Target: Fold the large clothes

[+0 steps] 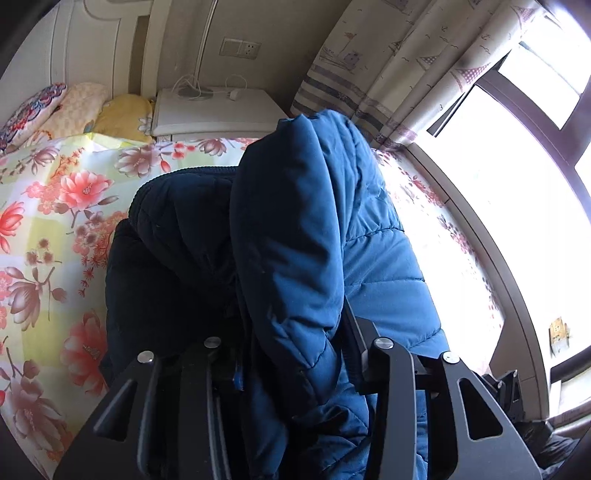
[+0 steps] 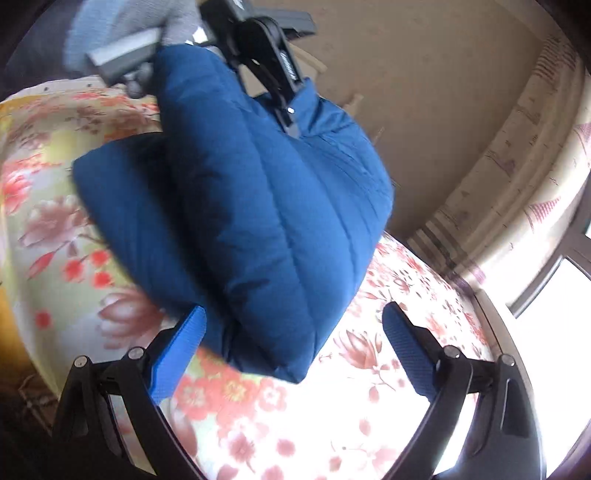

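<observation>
Blue quilted padding fills both views: the puffer jacket (image 1: 295,229) is bunched and hoisted off the floral bedsheet (image 1: 55,206), its lower bulk still resting on the bed.

Starting on the left, the left gripper (image 1: 295,354) has a thick roll of that jacket packed between its 2 arms, and the right wrist view shows its tongs clamped on the top edge of the bundle, with a gloved hand (image 2: 122,29) behind them. The pinch looks shallow against so much slippery fill. My worry is that the shell slides out and the whole bundle drops, undoing whatever fold is already in it. A twist of the wrist here could also roll the layers over each other, so the fold would come out crooked.

Moving right, the right gripper (image 2: 295,343) stands with its 2 blue pads (image 2: 188,347) wide apart, holding nothing, the jacket's lower corner hanging just ahead between them. If it shuts on that corner alone, it may catch only 1 layer, and the padding would sag apart.

Far right, the curtain (image 1: 399,74) and window (image 1: 524,184) sit close to the bed edge; a wide swing could drag the jacket off that side.
</observation>
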`<state>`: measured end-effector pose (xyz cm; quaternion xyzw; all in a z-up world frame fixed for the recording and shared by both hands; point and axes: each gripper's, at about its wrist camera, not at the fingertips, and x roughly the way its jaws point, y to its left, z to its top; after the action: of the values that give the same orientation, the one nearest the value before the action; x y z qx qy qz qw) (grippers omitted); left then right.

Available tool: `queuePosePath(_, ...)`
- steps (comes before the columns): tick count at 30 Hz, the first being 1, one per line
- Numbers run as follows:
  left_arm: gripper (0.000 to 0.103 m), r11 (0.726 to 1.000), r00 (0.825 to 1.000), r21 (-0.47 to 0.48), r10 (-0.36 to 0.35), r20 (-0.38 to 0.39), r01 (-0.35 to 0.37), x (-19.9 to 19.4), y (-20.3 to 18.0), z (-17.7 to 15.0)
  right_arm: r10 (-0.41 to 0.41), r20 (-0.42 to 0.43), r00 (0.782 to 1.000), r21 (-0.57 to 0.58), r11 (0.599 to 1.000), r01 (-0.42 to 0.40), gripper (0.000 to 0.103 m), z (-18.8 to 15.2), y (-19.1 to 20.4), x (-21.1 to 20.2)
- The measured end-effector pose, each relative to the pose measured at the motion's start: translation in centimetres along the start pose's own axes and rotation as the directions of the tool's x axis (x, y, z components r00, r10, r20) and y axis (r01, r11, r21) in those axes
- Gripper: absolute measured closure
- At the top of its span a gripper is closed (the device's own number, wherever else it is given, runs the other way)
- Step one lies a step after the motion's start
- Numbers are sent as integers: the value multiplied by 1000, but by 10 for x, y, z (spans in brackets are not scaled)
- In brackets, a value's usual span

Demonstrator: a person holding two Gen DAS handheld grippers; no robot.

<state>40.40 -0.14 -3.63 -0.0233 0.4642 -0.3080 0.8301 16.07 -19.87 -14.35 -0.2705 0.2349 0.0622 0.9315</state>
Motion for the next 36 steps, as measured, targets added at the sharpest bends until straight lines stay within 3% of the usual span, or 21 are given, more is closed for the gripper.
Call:
queuePosePath(2, 74, 1000, 999, 12, 11, 34, -12, -5, -6, -6, -8, -16, 1000, 18, 1000, 8, 8, 7, -2, 7)
queuePosePath(5, 85, 998, 994, -22, -65, 89, 67, -23, -11, -8, -11, -68, 998, 10, 1000, 12, 8, 8, 1, 27)
queuePosePath(8, 88, 991, 976, 22, -132, 171, 130, -65, -26, -8, -29, -99, 995, -21, 999, 27, 8, 5, 7, 36)
queuePosePath(10, 88, 989, 966, 22, -150, 212, 148, -81, -16, -19, -46, -101, 994, -52, 998, 41, 8, 6, 8, 39)
queuePosePath(12, 88, 988, 970, -72, -118, 213, 136, -72, 30, -41, -49, -97, 994, -62, 997, 43, 8, 5, 12, 36)
queuePosePath(14, 88, 967, 973, -202, -115, 201, 157, -48, 81, -65, -38, -97, 995, -53, 998, 33, 7, 3, 16, 36)
queuePosePath(16, 87, 927, 946, -261, -204, 252, 270, -38, 110, -83, -24, -91, 996, -38, 999, 21, 7, 2, 17, 36)
queuePosePath(17, 87, 916, 935, -267, -224, 275, 299, -38, 113, -86, -18, -86, 996, -28, 999, 16, 7, 1, 13, 40)
queuePosePath(20, 87, 948, 944, -209, -176, 280, 239, -43, 99, -82, 11, -102, 995, 0, 1000, -11, 6, 0, 7, 46)
queuePosePath(23, 86, 947, 942, -210, -177, 285, 242, -42, 102, -89, 42, -124, 991, 3, 999, -42, 6, 2, 3, 46)
queuePosePath(25, 85, 940, 935, -212, -198, 296, 267, -39, 109, -96, 140, -147, 979, 3, 990, -142, 17, 6, -7, 39)
queuePosePath(26, 84, 935, 930, -215, -210, 302, 281, -38, 112, -97, 179, -130, 975, 0, 984, -180, 18, 7, -10, 31)
queuePosePath(28, 83, 929, 924, -220, -221, 311, 297, -37, 114, -98, 310, -15, 951, 36, 950, -309, 18, 15, -20, 1)
queuePosePath(30, 83, 932, 926, -219, -212, 313, 287, -38, 110, -97, 410, 107, 906, 71, 905, -419, 18, 36, -25, -19)
queuePosePath(31, 83, 935, 928, -218, -204, 312, 279, -38, 109, -97, 422, 153, 894, 62, 898, -435, 18, 50, -22, -22)
queuePosePath(34, 83, 946, 937, -215, -173, 303, 244, -42, 101, -96, 397, 224, 890, 36, 909, -414, 27, 92, -5, -12)
queuePosePath(36, 76, 951, 940, -211, -155, 303, 225, -45, 101, -99, 409, 237, 881, 44, 902, -430, 27, 115, 11, 4)
